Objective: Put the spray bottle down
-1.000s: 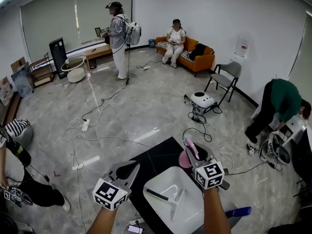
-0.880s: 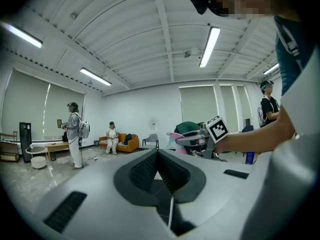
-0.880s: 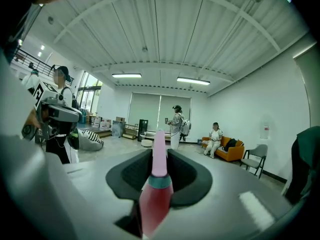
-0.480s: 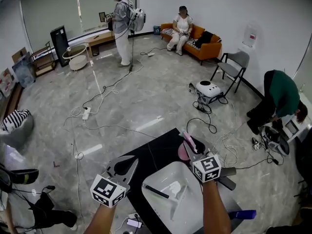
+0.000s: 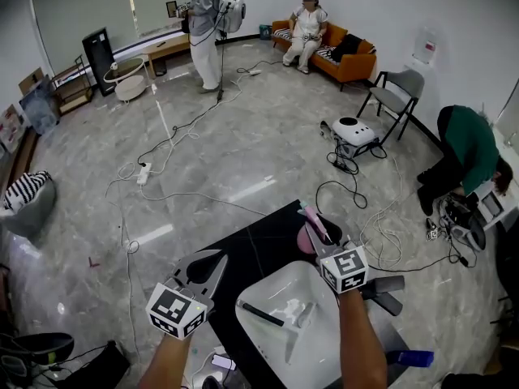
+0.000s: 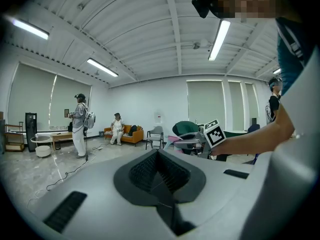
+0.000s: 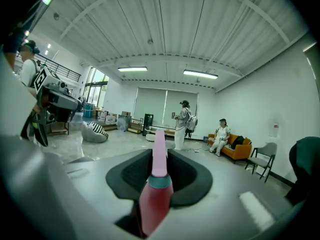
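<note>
Head view, looking steeply down: a black desk [image 5: 259,250] carrying a white basin [image 5: 280,298], a dark rod-like item [image 5: 259,314] lying inside it. On the right, the right gripper [image 5: 320,232], jaws clamped on a pink spray bottle [image 5: 306,245], held at the desk's far edge just beyond the basin; no telling from here whether touching the desk or hanging over it. On the left, the left gripper [image 5: 215,262], over the desk's left edge, beside the basin and apart from it, jaw gap hard to judge from above. Settled only by the left gripper view: left jaws pressed together, nothing between them. Also there, off to the right, the other gripper's marker cube [image 6: 215,133], side-on at the end of a bare forearm [image 6: 255,139]. Given only by the right gripper view: the bottle close up, reddish-pink body wedged low between the ribbed pads [image 7: 187,176], a greyish-green collar, a pale pink nozzle pointing forward past the jaw tips. Found only in the head view: the desk and basin themselves, a round white appliance [image 5: 357,130] on the grey floor, a blue object [image 5: 409,357] near the bottom edge. Common to all three views: a standing person [image 5: 209,10] wearing a backpack, a seated person [image 5: 309,27] on an orange sofa [image 5: 353,59], a grey chair [image 5: 397,96].
</note>
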The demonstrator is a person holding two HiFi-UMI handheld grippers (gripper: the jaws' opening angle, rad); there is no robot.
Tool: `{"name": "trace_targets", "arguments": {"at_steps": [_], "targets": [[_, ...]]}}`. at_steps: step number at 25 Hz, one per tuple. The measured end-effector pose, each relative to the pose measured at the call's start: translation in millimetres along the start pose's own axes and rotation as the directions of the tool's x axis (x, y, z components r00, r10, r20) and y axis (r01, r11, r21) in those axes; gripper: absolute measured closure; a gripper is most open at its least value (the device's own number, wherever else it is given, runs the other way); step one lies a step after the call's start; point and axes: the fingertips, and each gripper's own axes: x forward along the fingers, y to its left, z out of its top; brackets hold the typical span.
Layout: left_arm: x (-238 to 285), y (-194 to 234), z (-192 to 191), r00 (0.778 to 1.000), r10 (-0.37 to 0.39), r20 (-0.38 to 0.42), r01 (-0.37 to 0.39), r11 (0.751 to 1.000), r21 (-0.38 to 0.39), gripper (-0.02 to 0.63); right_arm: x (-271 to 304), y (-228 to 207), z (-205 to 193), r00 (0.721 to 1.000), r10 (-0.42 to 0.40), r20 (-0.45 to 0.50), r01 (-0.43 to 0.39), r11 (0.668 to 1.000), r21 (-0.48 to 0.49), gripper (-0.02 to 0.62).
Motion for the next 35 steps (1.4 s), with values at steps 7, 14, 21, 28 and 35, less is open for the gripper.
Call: {"name": "trace_targets", "arguments": {"at_steps": [7,14,21,28,35], "targets": [[13.2,6.5,-18.8,1.000,0.002,-0.018,-0.002,1.000,-0.013,0.600,17.2,-8.0,-17.3,1.000,0.011,0.001,-0.011,1.000,0.011,0.489],[17.2,10.9,-39.7,0.999,0.006,-0.031,-0.007,1.000,-0.022,0.600,30.9,-9.8,-34.0,1.000,0.024,0.021,-0.025,0.999,0.047,0.489],[16.2,8.1,-35.2,0.999,0.015,-0.031,-0.015,0.999,-0.028,0.600,30.6,-18.6,-40.8,1.000,0.020,0.013,-0.021,0.997,0.076,0.488],[12.0,3.7,-28.4,1.000,0.015,-0.025,-0.016,1.000,-0.021,0.600,30.0,-23.9,-44.0,1.000,0.020,-0.009,-0.019,0.994,0.107,0.408],[-5.7,6.2,-8.8,1.000,0.022,-0.009,-0.022,1.000,-0.010,0.600,22.8,-25.5,-28.6,1.000,-0.015,-0.019,0.018,0.993,0.119,0.357]]}}
